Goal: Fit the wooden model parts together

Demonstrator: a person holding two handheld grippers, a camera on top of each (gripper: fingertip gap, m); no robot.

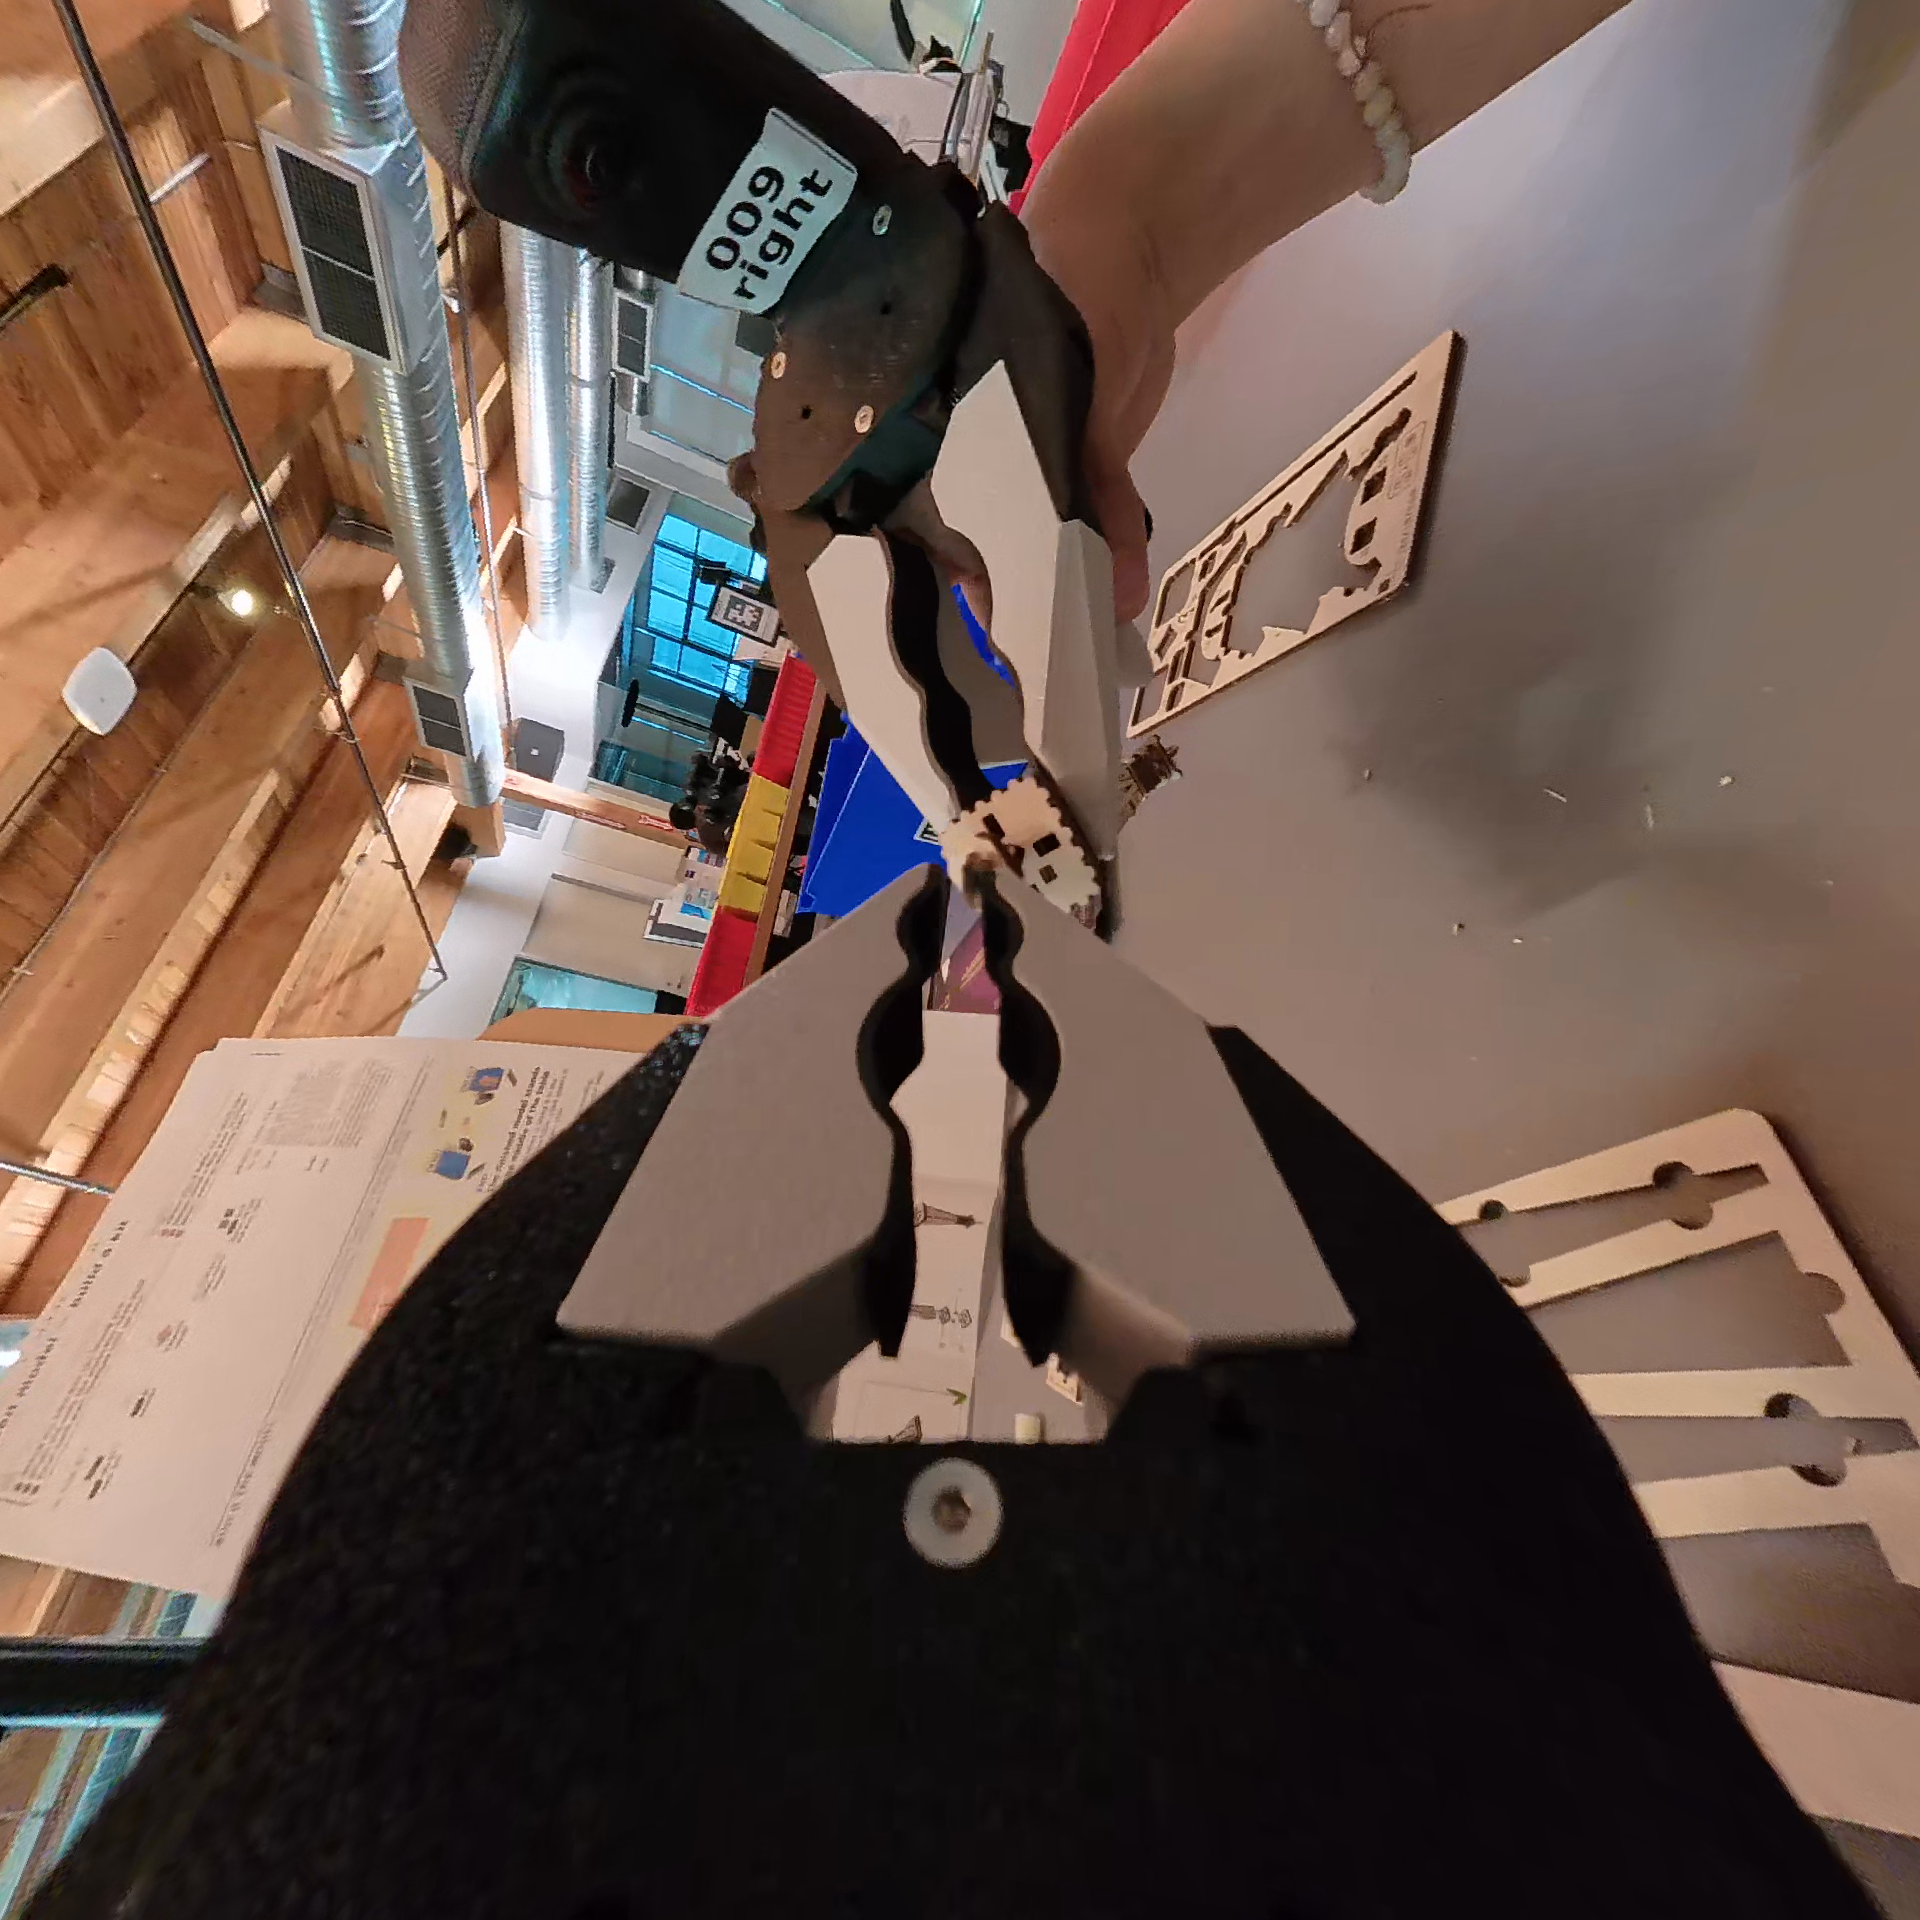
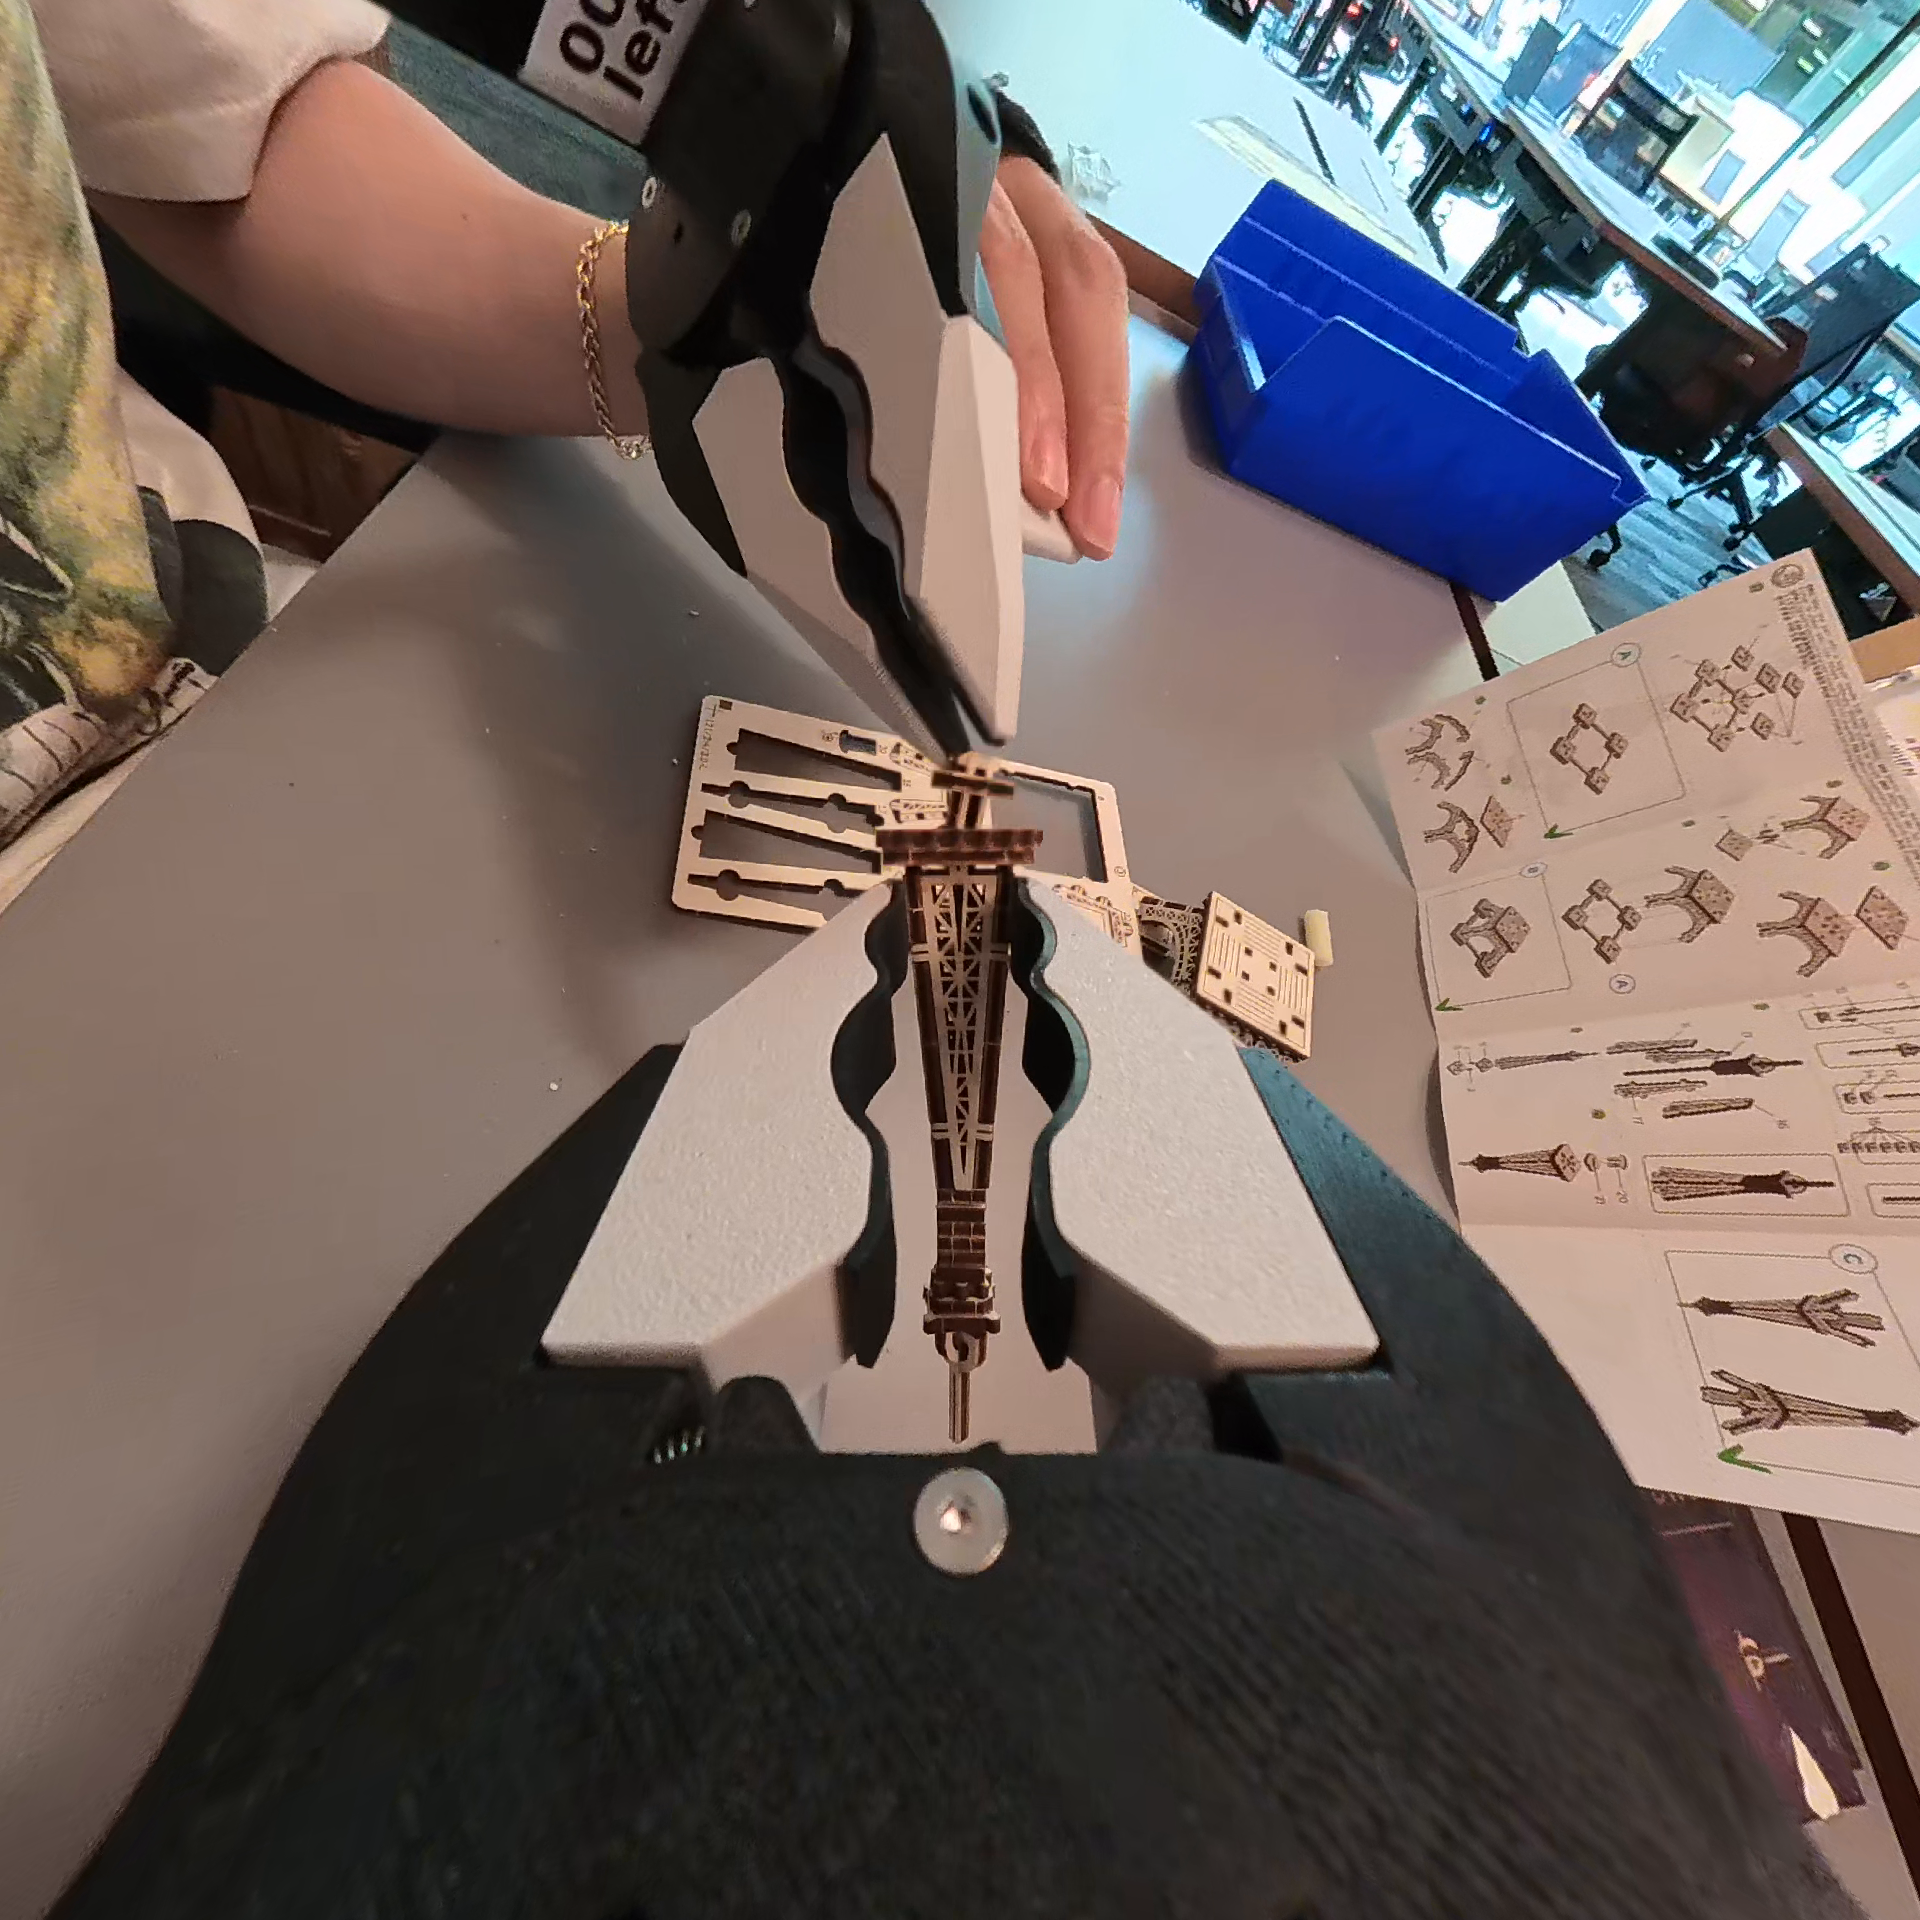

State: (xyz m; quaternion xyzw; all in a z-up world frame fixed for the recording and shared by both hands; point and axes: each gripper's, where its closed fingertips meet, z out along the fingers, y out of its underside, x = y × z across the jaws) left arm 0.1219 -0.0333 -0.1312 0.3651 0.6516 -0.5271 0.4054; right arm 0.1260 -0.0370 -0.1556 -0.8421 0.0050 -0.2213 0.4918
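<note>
Above the grey surface (image 2: 343, 831), well clear of it, we hold both parts in the air. Our right tongs (image 2: 961, 894) are pressed on the tapered wooden tower section (image 2: 956, 1049), which lies lengthwise between the fingers with its wide platform end just past the tips and its spire back toward the hinge. Our left tongs (image 2: 961, 727) pinch a small slotted wooden connector (image 2: 971, 779) at that platform — the two parts touch or nearly touch; we cannot tell whether the tab is seated.

Risks, as we judge them:
- Skewed entry. Both parts are held only at the tips, so any tilt between the tongs would probably jam the tab or snap thin lattice.
- Excess squeeze on the tower could crush its struts.
- A slip of the connector would drop it among the emptied part sheet (image 2: 790, 821) and the square base assembly (image 2: 1247, 977) lying directly below.

Room for moving: open air surrounds the joint on all sides. The instruction sheet (image 2: 1662, 1039) lies to our right, the blue bin (image 2: 1403, 426) stands well apart beyond it, and the surface edge runs near the sheet.
</note>
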